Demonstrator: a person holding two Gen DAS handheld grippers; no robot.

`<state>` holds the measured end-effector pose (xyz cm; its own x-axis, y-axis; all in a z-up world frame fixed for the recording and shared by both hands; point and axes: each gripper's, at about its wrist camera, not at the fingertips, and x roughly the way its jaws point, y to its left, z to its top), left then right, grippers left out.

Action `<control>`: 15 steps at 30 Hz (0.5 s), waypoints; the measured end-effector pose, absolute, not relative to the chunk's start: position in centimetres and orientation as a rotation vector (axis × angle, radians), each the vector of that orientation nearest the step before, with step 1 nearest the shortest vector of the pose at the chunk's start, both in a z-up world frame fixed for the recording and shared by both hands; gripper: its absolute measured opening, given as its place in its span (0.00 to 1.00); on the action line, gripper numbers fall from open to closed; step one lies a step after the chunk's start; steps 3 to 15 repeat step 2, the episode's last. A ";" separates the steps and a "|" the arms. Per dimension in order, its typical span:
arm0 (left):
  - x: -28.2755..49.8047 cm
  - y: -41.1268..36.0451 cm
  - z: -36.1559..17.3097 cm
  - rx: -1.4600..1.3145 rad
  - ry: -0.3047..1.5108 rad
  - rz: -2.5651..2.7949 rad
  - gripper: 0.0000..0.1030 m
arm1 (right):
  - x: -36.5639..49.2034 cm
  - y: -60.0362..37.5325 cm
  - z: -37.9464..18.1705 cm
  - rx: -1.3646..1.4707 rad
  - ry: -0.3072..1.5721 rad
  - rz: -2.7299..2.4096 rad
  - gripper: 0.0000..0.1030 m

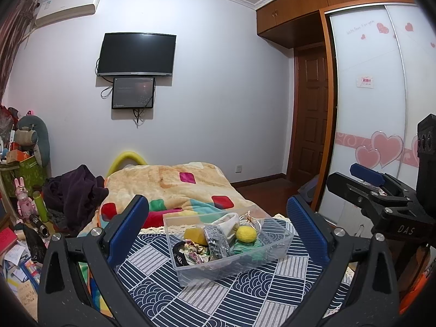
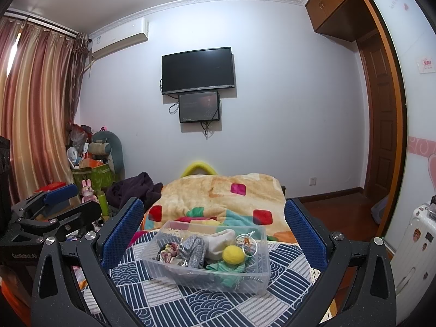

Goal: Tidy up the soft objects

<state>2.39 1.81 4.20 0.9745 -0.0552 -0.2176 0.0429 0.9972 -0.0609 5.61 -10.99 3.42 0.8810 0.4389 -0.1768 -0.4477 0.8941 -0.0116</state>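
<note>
A clear plastic bin [image 1: 283, 241] sits on the blue-and-white patterned cloth [image 1: 245, 294] on the bed. It holds a yellow felt ball [image 1: 246, 233], a grey knit piece [image 1: 216, 241], a white sock [image 1: 227, 222], a green cloth [image 1: 245, 248], a floral scrunchie [image 1: 194, 249] and a yellow sponge [image 1: 194, 235]. My left gripper [image 1: 218, 231] is open and empty, its fingers either side of the bin and short of it. My right gripper [image 2: 215, 234] is also open and empty, facing the same bin [image 2: 257, 278] with the ball [image 2: 233, 254] inside. Each gripper shows in the other's view, the right one [image 1: 365, 179] and the left one [image 2: 62, 199].
A colourful fleece blanket [image 1: 174, 188] lies bunched beyond the bin. A dark garment [image 1: 76, 190] and cluttered toys and boxes [image 1: 24, 179] fill the left side. A wardrobe with sliding doors [image 1: 368, 109] stands on the right, a white suitcase [image 2: 417, 245] beside it.
</note>
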 end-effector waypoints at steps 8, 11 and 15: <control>2.4 1.7 4.2 -0.056 0.224 -0.055 1.00 | 5.6 -11.0 3.4 -0.053 0.175 0.462 1.00; 2.4 1.7 4.2 -0.056 0.224 -0.055 1.00 | 5.6 -11.0 3.4 -0.053 0.175 0.462 1.00; 2.4 1.7 4.2 -0.056 0.224 -0.055 1.00 | 5.6 -11.0 3.4 -0.053 0.175 0.462 1.00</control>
